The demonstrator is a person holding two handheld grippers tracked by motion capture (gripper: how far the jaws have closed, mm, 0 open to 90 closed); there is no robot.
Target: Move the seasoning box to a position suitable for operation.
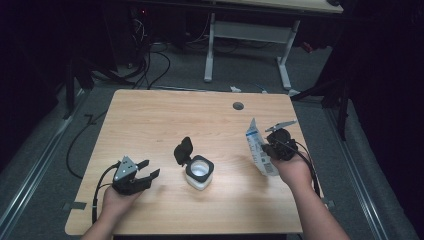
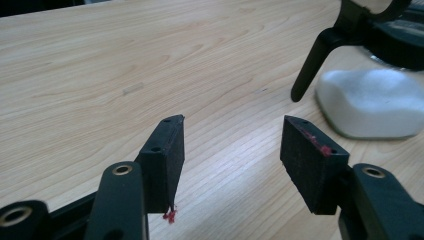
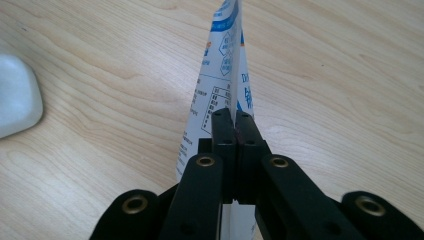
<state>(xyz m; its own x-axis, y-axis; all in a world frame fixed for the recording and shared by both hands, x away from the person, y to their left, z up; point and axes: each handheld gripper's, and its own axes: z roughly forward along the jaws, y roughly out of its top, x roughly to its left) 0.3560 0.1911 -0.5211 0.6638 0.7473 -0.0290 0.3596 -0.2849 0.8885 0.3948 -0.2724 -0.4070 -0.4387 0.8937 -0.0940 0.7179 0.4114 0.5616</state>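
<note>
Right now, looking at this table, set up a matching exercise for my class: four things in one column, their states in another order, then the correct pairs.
Things:
1. left hand-held gripper
2. right hand-held gripper
3. packet
4. white container

States:
A. lid flipped open
B. jaws apart, nothing between them
C. pinched and held upright
D. jaws shut on the packet

Pairs: 1-B, 2-D, 3-C, 4-A
</note>
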